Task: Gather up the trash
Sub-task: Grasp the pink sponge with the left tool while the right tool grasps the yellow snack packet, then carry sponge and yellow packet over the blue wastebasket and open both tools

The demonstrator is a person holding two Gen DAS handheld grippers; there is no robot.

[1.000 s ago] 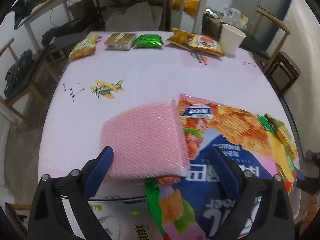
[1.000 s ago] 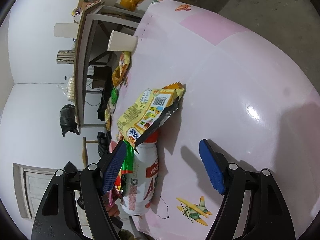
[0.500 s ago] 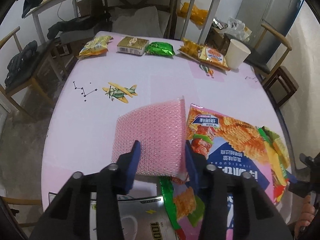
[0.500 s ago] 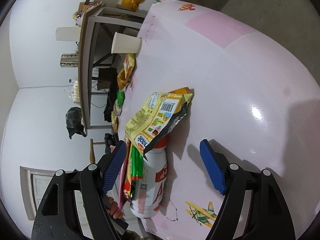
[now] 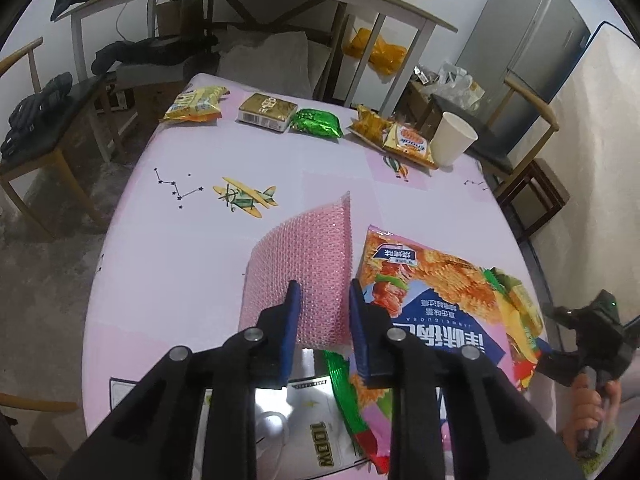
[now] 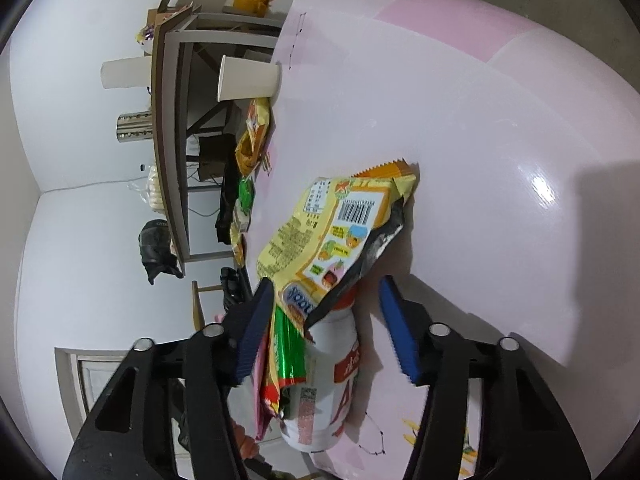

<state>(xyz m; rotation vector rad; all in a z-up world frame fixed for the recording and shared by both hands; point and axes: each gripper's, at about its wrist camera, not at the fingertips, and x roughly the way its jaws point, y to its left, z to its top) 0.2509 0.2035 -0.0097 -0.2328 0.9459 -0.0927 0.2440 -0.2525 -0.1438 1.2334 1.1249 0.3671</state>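
My left gripper [image 5: 322,308] is shut on the near edge of a pink bubble-wrap pouch [image 5: 304,260] and holds it bent upward off the pink table [image 5: 180,248]. Beside it lies a big orange-and-blue chip bag [image 5: 436,300] over other wrappers, with a silver pouch [image 5: 296,408] under my fingers. My right gripper [image 6: 324,320] is open, its jaws on either side of a pile: a yellow snack bag [image 6: 336,232], a green wrapper [image 6: 286,352] and a white bottle [image 6: 328,384] lying on its side. The right gripper also shows in the left wrist view [image 5: 588,344].
Along the far table edge lie a yellow snack bag [image 5: 196,104], a gold box [image 5: 266,112], a green packet [image 5: 316,123], orange snack bags [image 5: 394,138] and a white paper cup [image 5: 452,142]. Chairs [image 5: 36,120] and a second table [image 5: 240,4] stand around.
My left gripper went from wide open to shut on the pink pouch and lifted its edge; the view rose. My right gripper moved closer around the pile.
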